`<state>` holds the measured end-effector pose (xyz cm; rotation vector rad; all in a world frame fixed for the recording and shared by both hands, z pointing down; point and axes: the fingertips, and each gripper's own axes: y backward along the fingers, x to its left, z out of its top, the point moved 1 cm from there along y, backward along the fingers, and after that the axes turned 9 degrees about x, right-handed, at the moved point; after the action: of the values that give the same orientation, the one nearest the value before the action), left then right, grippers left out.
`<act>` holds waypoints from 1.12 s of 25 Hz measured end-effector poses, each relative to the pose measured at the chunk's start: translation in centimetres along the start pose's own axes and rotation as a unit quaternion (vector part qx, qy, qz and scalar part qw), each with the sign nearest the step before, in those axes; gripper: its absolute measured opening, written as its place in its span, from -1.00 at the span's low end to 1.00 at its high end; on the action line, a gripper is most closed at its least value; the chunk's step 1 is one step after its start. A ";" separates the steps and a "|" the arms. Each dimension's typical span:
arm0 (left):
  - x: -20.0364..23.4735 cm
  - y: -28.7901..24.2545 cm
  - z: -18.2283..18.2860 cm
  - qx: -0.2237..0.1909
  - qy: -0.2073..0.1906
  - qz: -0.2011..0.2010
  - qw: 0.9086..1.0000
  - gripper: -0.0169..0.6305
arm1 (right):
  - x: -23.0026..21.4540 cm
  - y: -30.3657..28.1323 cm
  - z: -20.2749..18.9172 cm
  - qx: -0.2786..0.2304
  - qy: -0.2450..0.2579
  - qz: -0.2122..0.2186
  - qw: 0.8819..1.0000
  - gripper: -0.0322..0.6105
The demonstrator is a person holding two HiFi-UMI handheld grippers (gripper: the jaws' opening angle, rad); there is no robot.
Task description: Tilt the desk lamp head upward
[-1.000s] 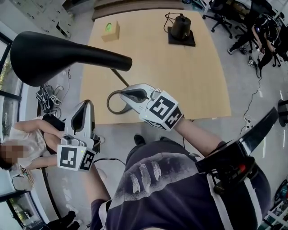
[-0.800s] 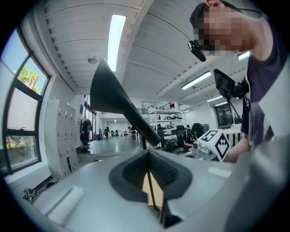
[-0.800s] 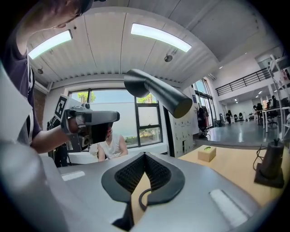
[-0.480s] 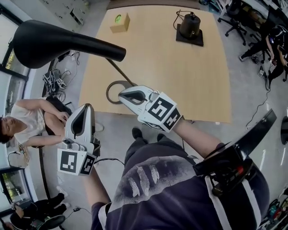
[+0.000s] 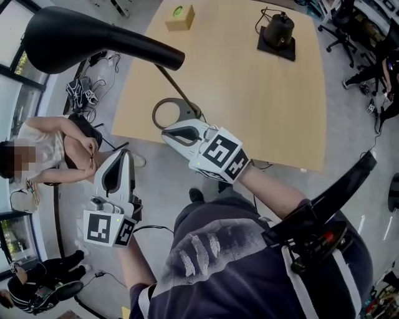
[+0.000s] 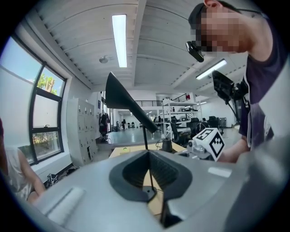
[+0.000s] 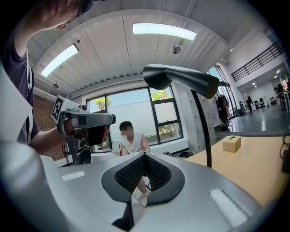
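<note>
Black lamp head rises above the wooden counter, untouched. Left gripper and right gripper both hover short of it, fingers pressed together on nothing.

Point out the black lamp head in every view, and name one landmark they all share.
Head view: lamp head at the upper left.
Left gripper view: lamp head just left of centre, dark against the ceiling.
Right gripper view: lamp head upper centre-right.
Shared landmark: tan box at the top of the head view; tan box left of the lamp pole; tan box at the right.
</note>
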<state>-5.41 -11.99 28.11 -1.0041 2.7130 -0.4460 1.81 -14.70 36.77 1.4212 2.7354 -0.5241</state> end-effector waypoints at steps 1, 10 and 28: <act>-0.1 0.1 -0.2 -0.001 0.001 -0.001 1.000 -0.94 | 0.1 -0.1 -0.1 0.003 0.000 0.000 1.000 -0.90; 1.6 2.9 -2.1 -0.006 0.027 -0.001 1.000 -0.94 | 3.4 -1.9 0.2 0.021 0.021 -0.013 0.999 -0.90; 7.2 17.0 -9.6 -0.066 0.070 -0.028 0.995 -0.94 | 17.8 -9.1 -0.2 0.071 0.058 -0.026 0.995 -0.90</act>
<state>-23.82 -2.53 30.34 -1.1264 2.8768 -0.3627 -15.88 -5.32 36.57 1.4571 2.8848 -0.6735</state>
